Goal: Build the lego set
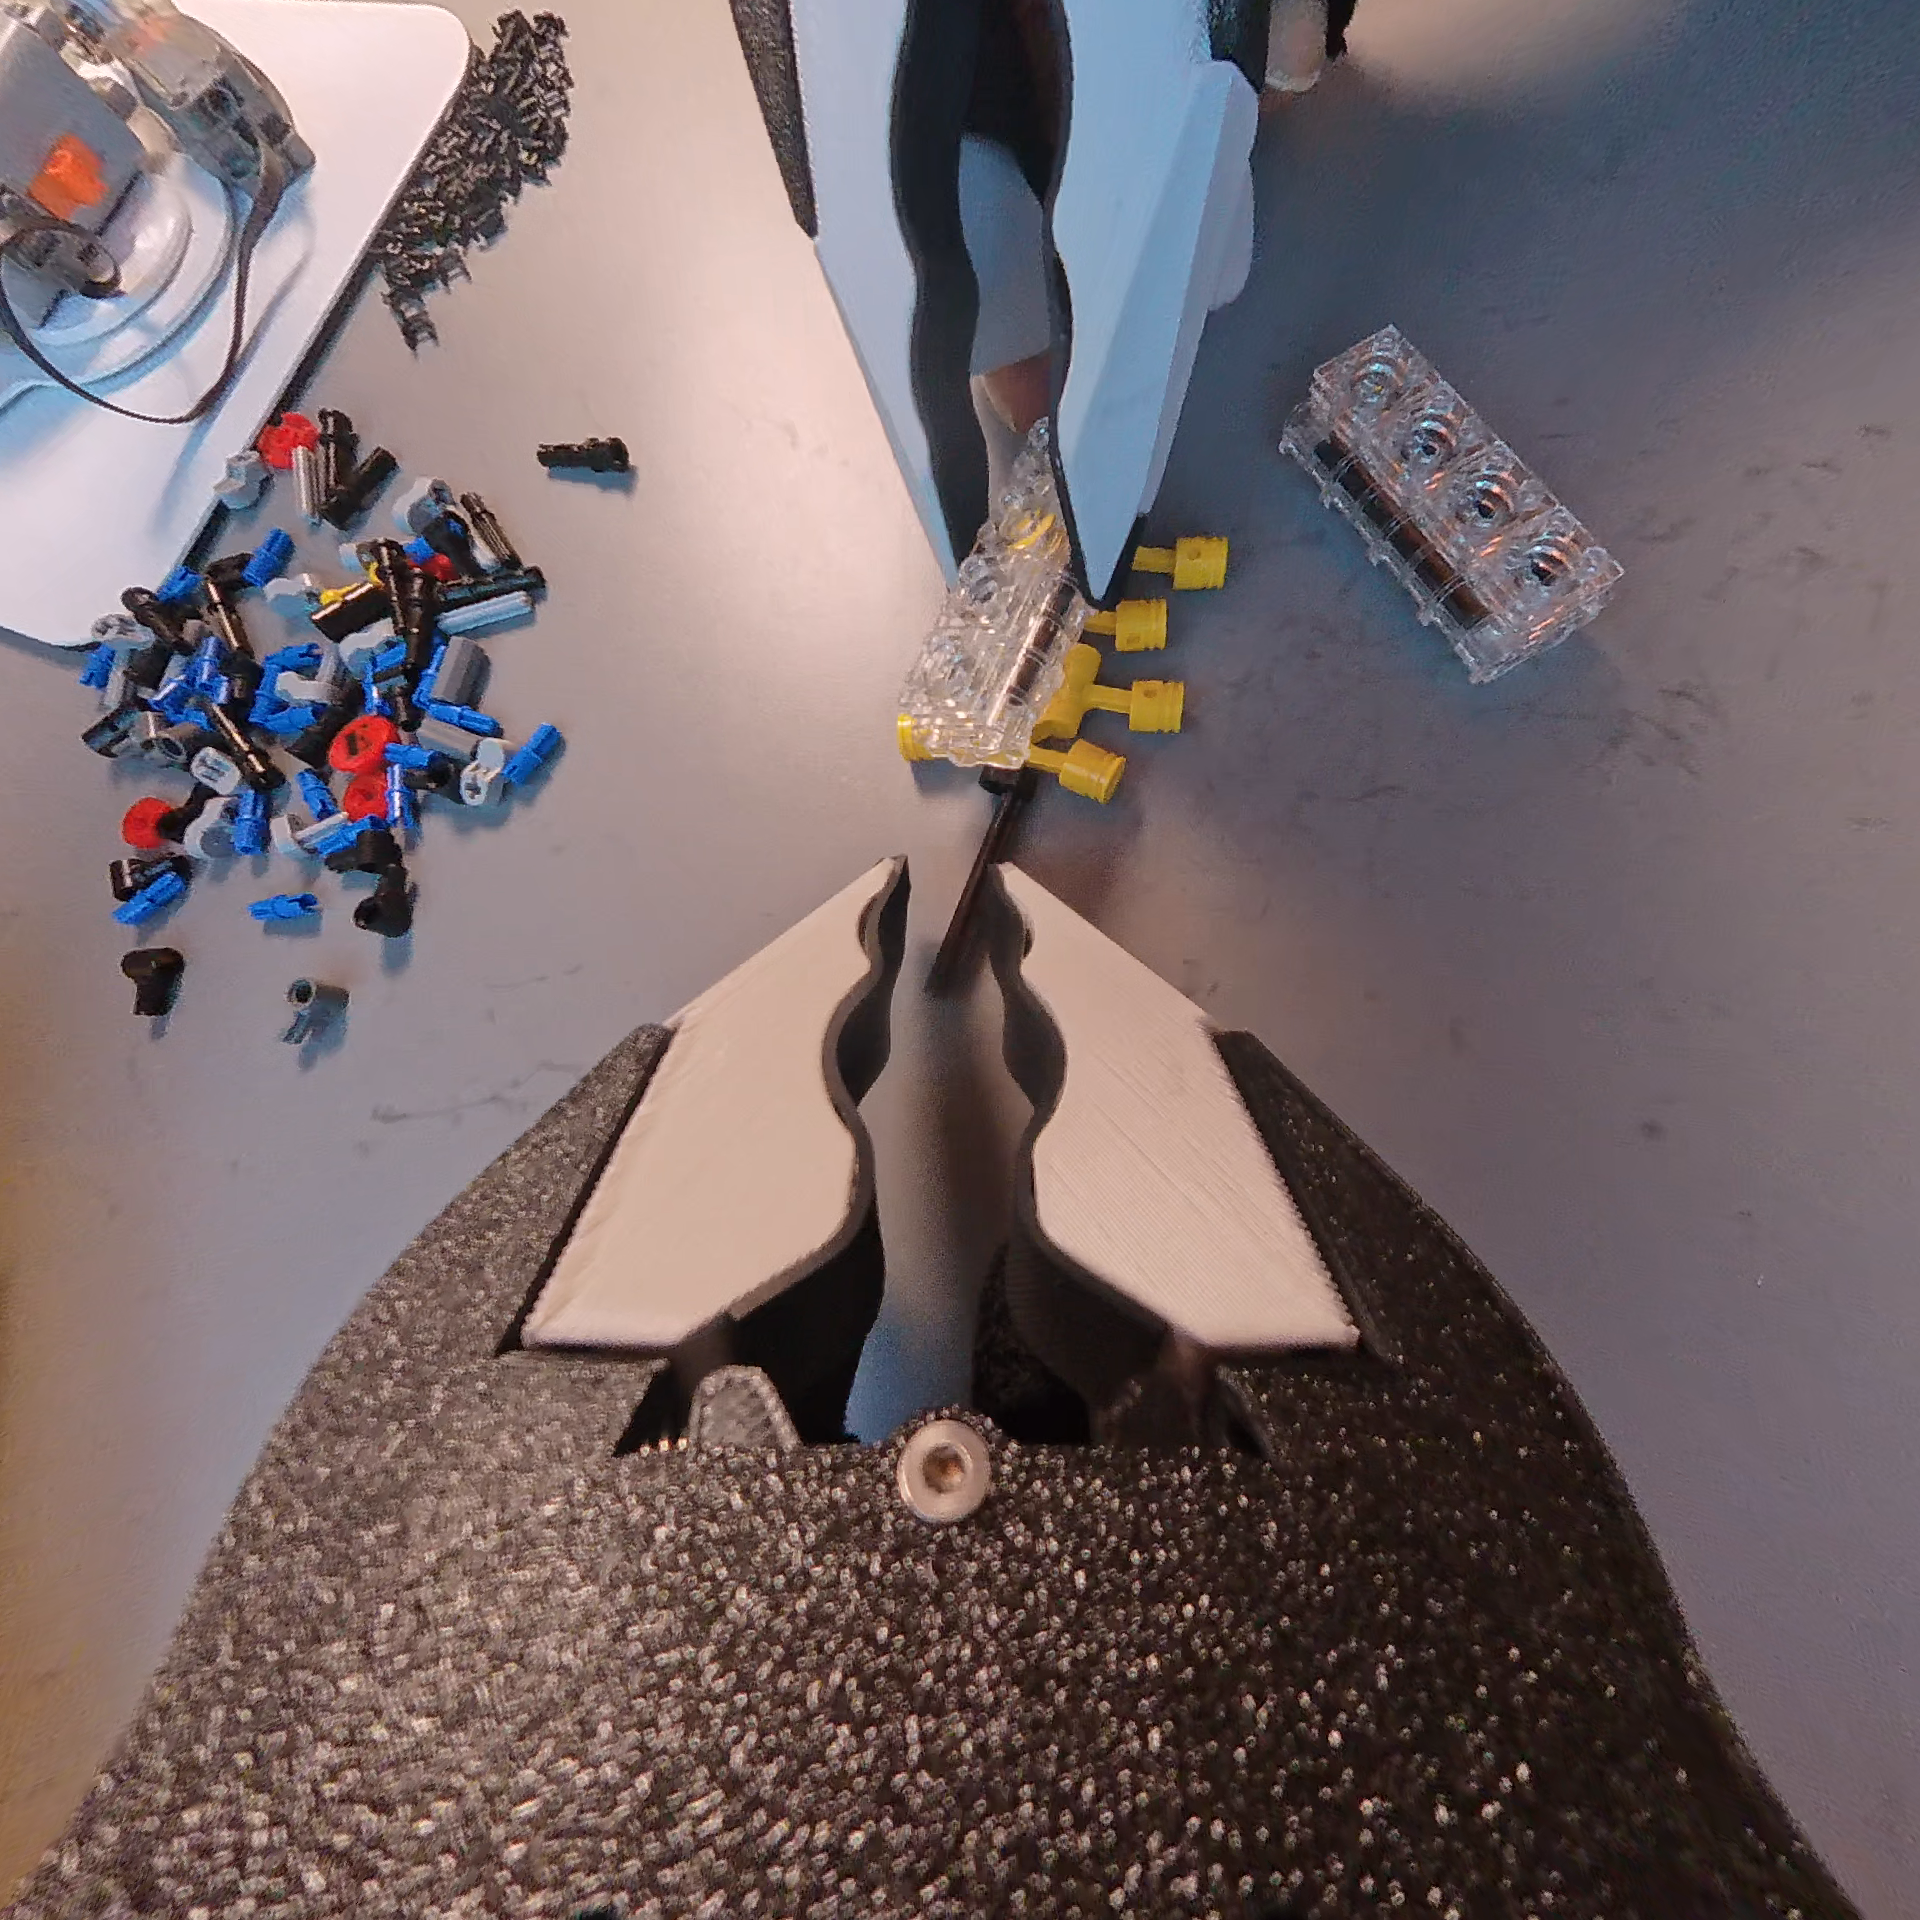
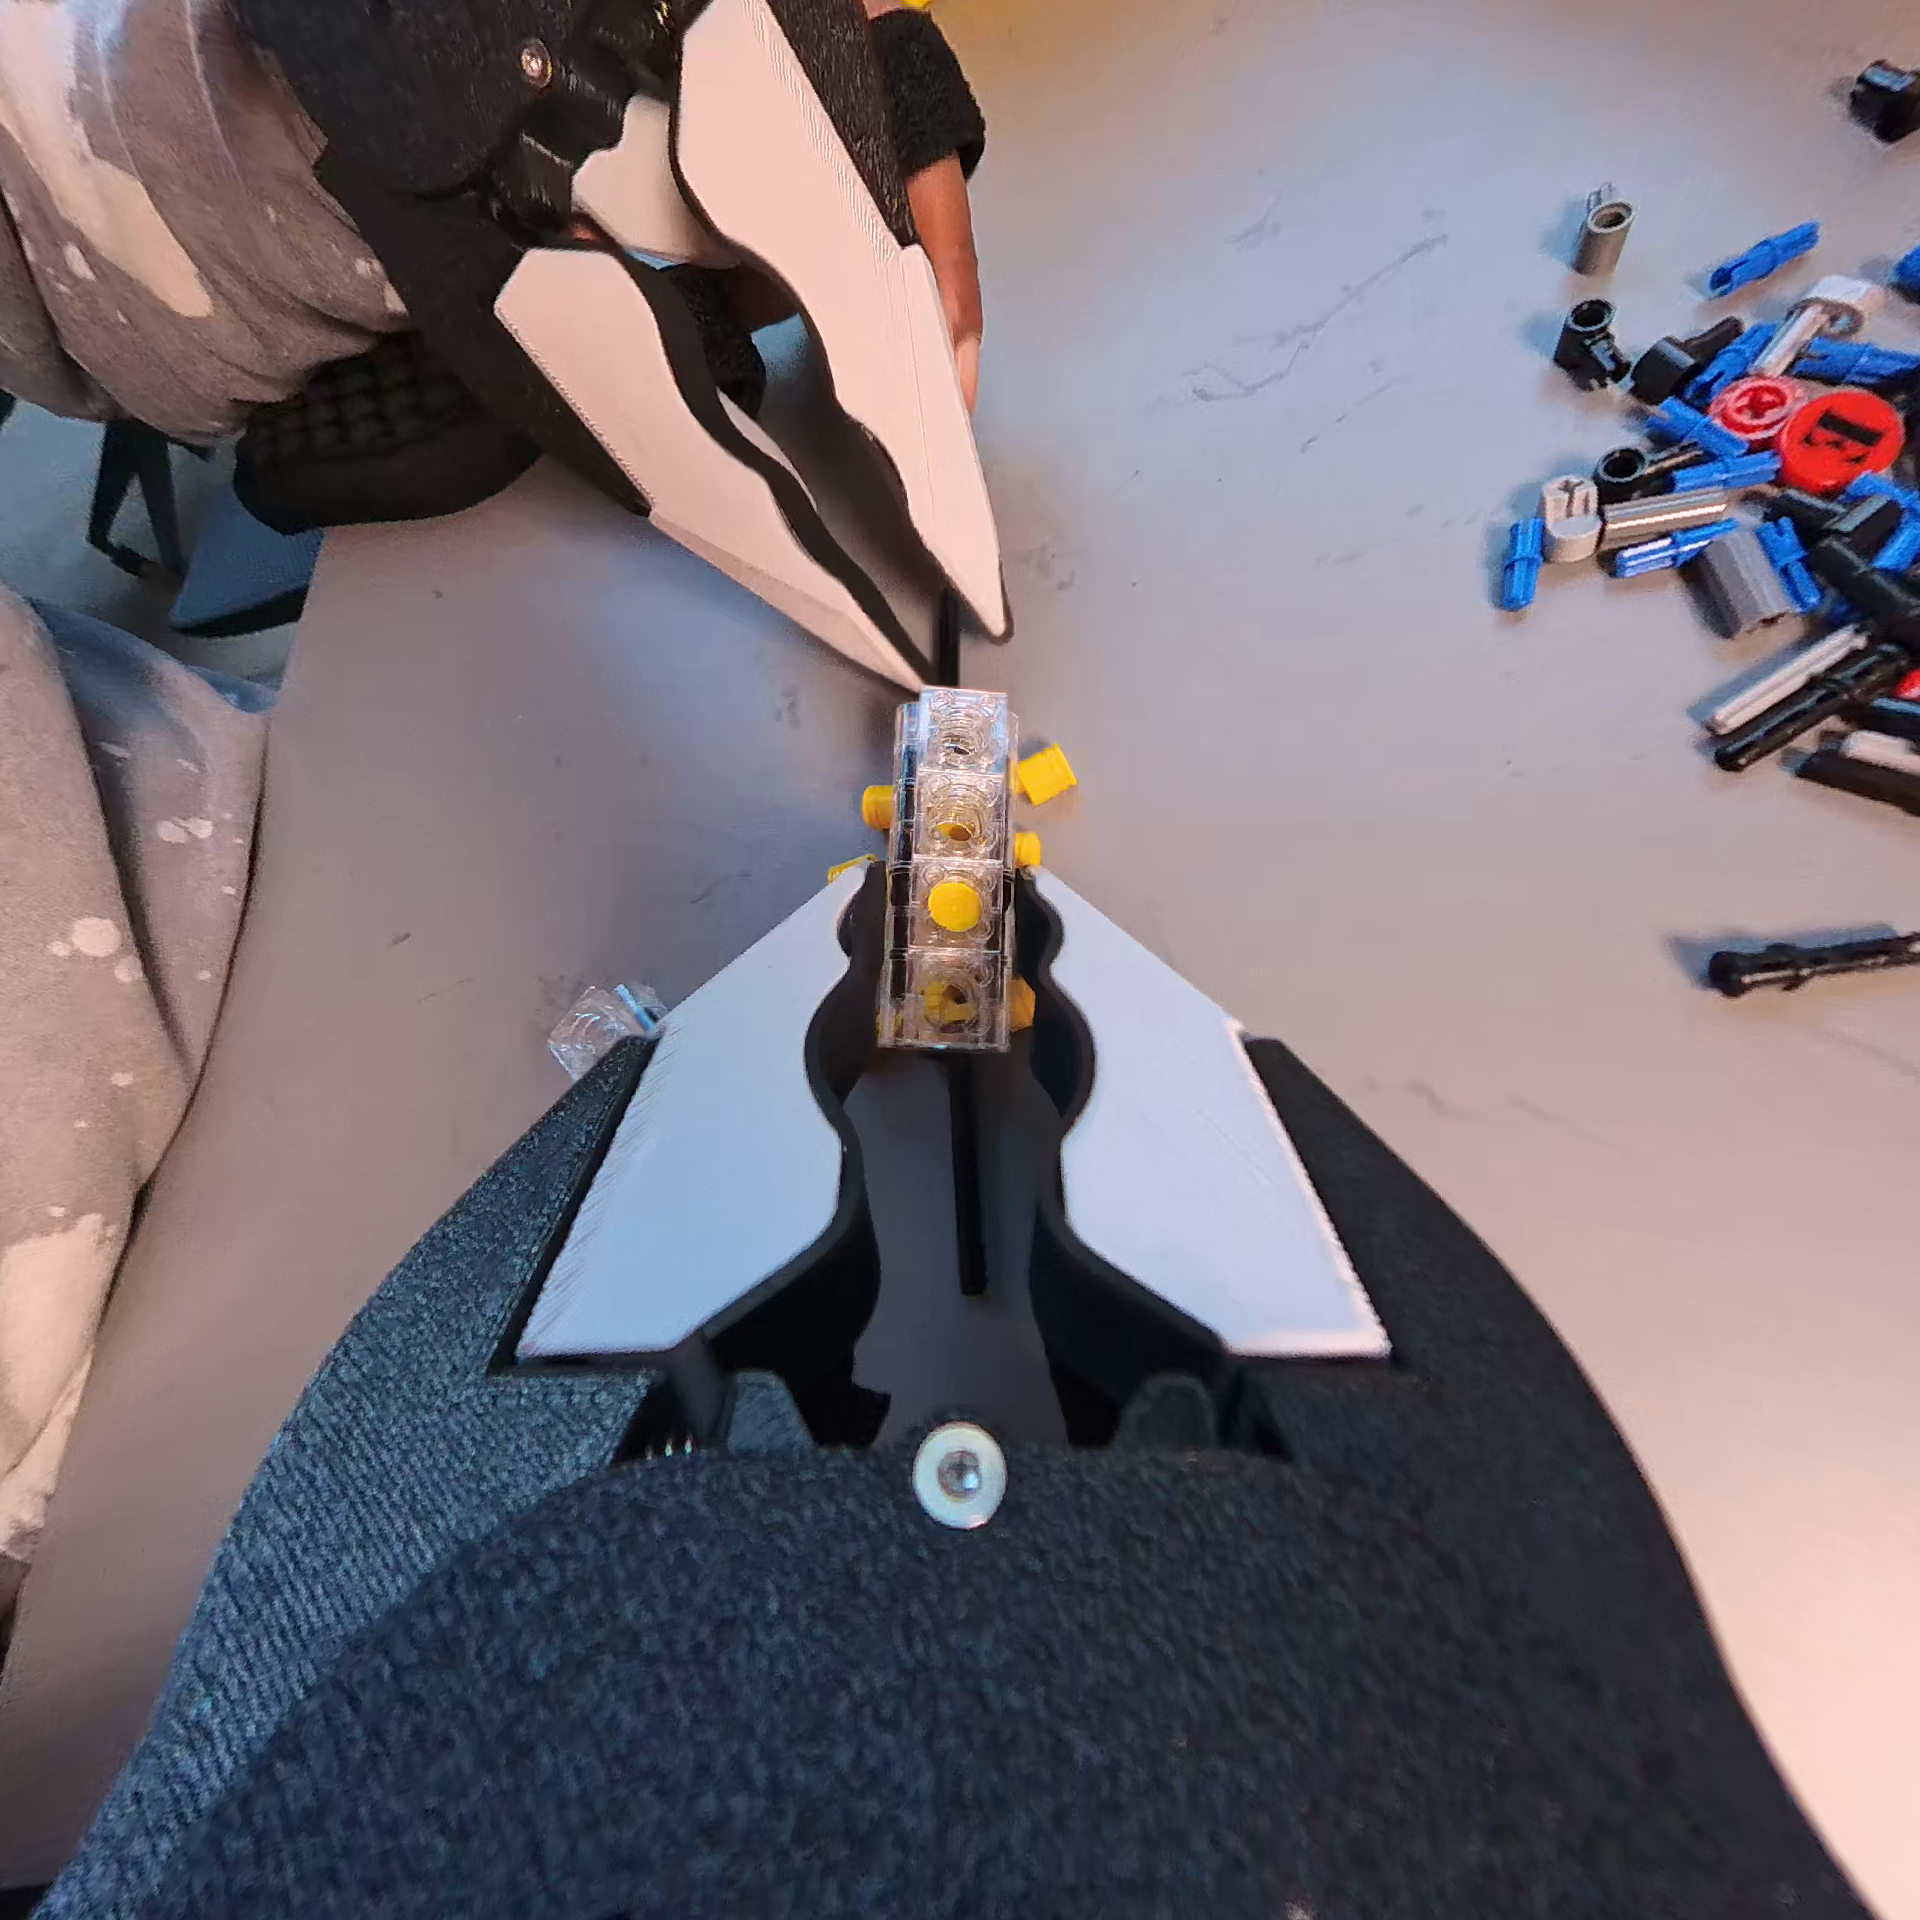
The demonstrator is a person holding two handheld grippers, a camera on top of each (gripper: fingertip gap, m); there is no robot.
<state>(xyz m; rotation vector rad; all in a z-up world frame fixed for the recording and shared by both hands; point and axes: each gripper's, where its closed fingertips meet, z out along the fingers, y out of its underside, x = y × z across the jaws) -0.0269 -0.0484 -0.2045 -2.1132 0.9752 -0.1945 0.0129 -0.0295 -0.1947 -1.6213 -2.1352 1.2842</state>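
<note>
My right gripper (image 2: 951,873) is shut on a clear brick block (image 2: 951,883) with yellow pistons (image 1: 1132,707) hanging from its side. It holds the block just above the grey table. A black axle (image 1: 966,925) runs lengthwise through the block and sticks out of both ends (image 2: 971,1174). My left gripper (image 1: 951,864) faces the block's far end. Its jaws stand a little apart around the axle's free end, which lies against the right finger only. The right gripper (image 1: 1029,577) comes in from the top of the left wrist view. The left gripper (image 2: 961,655) shows at the upper left of the right wrist view.
A second clear block (image 1: 1449,520) with a dark axle lies to the right. A pile of blue, black, grey and red small parts (image 1: 312,686) lies left, also in the right wrist view (image 2: 1787,499). A white tray (image 1: 343,125) holds a grey motor unit beside black pins (image 1: 478,156). The person's clothing (image 2: 83,935) is at the table edge. One gripper's finger ends stand about 5 cm off the other's.
</note>
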